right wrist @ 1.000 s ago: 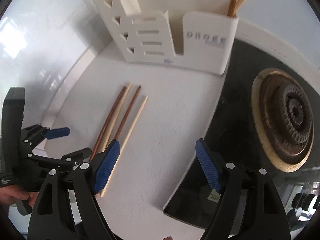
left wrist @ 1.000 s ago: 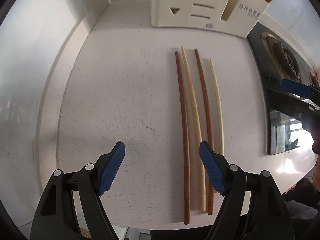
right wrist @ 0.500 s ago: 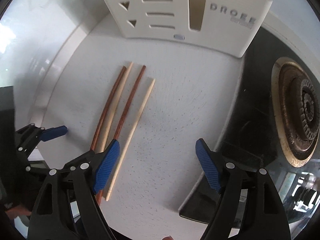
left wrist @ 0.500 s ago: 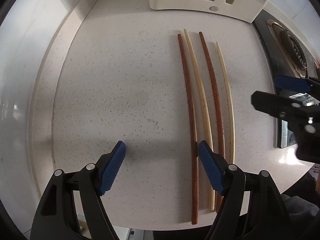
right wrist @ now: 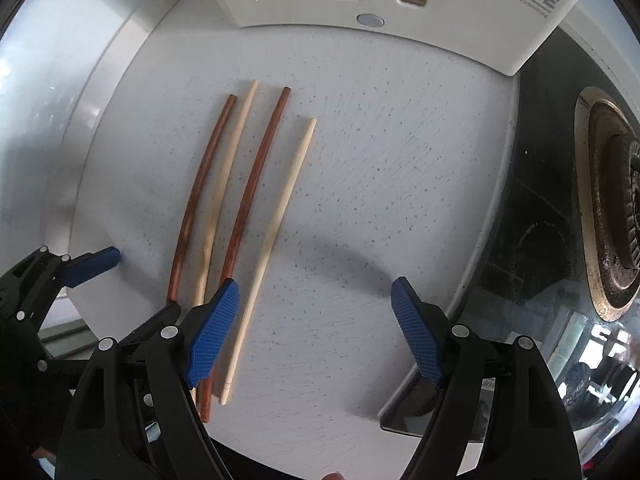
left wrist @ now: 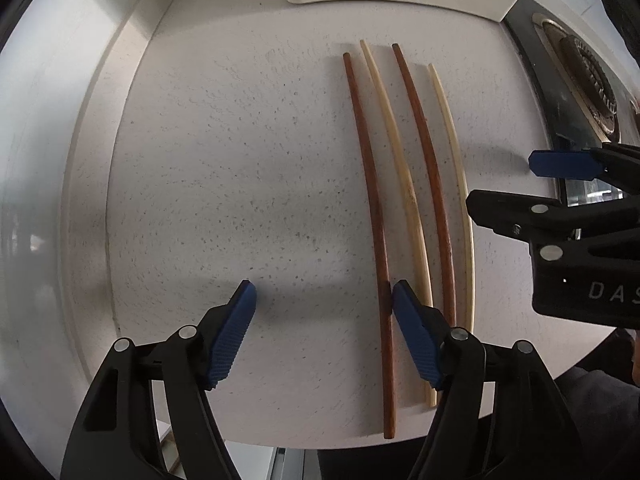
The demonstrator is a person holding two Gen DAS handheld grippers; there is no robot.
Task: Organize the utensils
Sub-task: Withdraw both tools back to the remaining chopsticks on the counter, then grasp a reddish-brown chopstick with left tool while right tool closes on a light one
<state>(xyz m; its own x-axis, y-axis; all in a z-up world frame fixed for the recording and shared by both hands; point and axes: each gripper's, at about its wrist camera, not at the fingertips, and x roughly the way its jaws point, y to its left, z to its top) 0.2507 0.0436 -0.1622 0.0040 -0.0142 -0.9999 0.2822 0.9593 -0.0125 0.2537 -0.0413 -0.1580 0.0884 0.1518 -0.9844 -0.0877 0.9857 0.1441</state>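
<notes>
Four chopsticks lie side by side on the white speckled counter (left wrist: 240, 200): a dark brown one (left wrist: 370, 200), a pale one (left wrist: 404, 184), a second brown one (left wrist: 430, 184) and a second pale one (left wrist: 456, 160). My left gripper (left wrist: 324, 304) points down with its jaws closing. The leftmost brown chopstick sits just inside its right pad (left wrist: 412, 332), and the left pad is clear of it. My right gripper (right wrist: 316, 300) is open over the rightmost pale chopstick (right wrist: 280, 216), which lies close to its left pad (right wrist: 212, 332). Each gripper shows in the other's view: the right gripper (left wrist: 500, 182), the left gripper (right wrist: 140, 284).
A white slotted utensil holder (right wrist: 400, 0) stands at the back of the counter. A black glass hob (right wrist: 532, 220) with a burner (right wrist: 608, 232) lies to the right. A raised rim (left wrist: 92, 200) runs along the left. The chopsticks' near ends reach the counter's front edge (left wrist: 320, 442).
Both grippers have come down closer to the counter, and the holder has slid up the frames. The right gripper has moved in beside the chopsticks. The left jaws have narrowed slightly.
</notes>
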